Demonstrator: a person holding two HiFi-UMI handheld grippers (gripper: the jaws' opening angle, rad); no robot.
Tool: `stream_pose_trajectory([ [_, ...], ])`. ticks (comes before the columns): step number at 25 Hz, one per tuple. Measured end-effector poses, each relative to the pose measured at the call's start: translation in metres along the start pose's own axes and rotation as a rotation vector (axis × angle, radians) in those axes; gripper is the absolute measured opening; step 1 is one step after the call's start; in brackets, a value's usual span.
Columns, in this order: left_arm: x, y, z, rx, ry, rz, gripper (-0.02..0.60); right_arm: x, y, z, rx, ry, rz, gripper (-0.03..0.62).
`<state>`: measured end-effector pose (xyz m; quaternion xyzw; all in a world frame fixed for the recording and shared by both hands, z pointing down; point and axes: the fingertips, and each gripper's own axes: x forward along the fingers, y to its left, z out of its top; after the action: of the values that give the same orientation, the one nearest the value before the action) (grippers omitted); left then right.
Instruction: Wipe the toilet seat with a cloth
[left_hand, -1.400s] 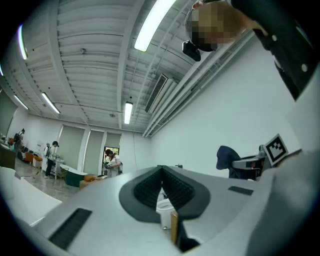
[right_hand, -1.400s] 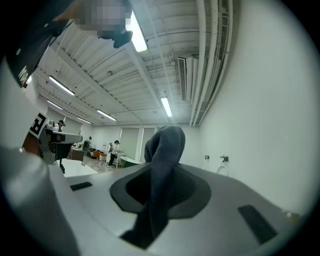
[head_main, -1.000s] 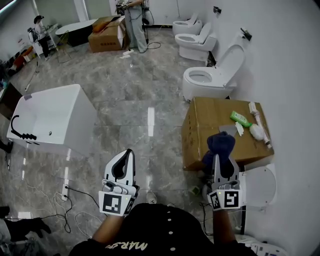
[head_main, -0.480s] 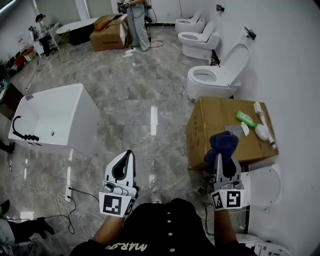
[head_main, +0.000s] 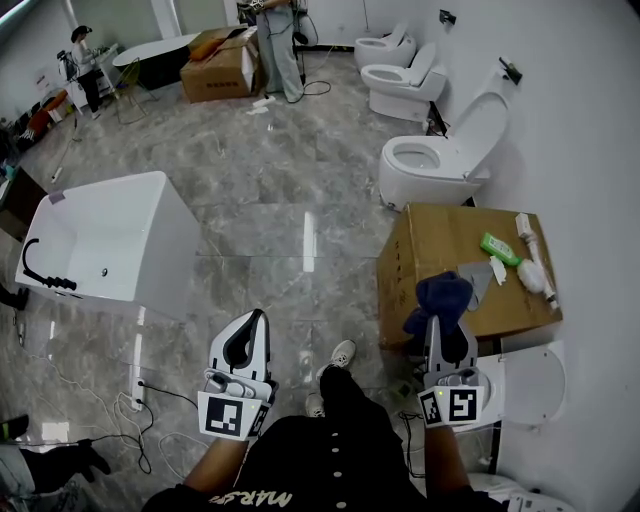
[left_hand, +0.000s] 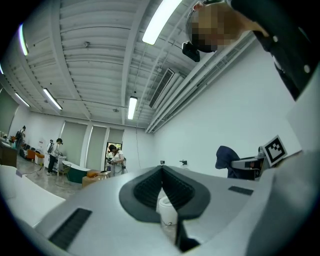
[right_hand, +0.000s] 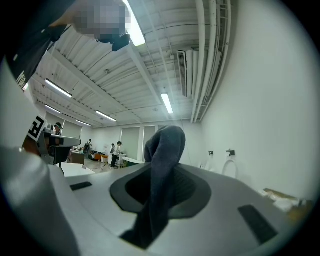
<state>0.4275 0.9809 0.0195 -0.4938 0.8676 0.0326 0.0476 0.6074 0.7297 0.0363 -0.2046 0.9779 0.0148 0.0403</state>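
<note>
My right gripper (head_main: 442, 318) is shut on a dark blue cloth (head_main: 441, 297), which bunches above its tips and hangs down between the jaws in the right gripper view (right_hand: 162, 172). It is held near the front left corner of a cardboard box (head_main: 440, 250). My left gripper (head_main: 258, 322) is shut with nothing in it, held over the grey floor; its jaws meet in the left gripper view (left_hand: 161, 176). A white toilet (head_main: 440, 158) with its lid raised and seat down stands beyond the box, against the right wall.
A green packet (head_main: 501, 248) and white bottle (head_main: 536, 270) lie on the box. A white toilet lid (head_main: 530, 378) lies by my right gripper. A white bathtub (head_main: 105, 245) stands at left. Two more toilets (head_main: 398, 62) and people (head_main: 280, 45) are at the far end.
The view has drifted so the box and toilet sit slightly further right and lower. A foot now shows between the grippers. Both grippers keep their hold and pose.
</note>
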Motion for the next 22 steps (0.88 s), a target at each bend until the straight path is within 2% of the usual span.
stream_pose_trajectory([
  [12, 0.122, 0.042, -0.01, 0.005, -0.008, 0.001, 0.011, 0.129, -0.04, -0.006, -0.008, -0.022, -0.005, 0.074],
  [22, 0.221, 0.059, -0.006, 0.009, -0.037, -0.007, 0.011, 0.222, -0.078, -0.009, -0.004, -0.026, 0.0, 0.074],
])
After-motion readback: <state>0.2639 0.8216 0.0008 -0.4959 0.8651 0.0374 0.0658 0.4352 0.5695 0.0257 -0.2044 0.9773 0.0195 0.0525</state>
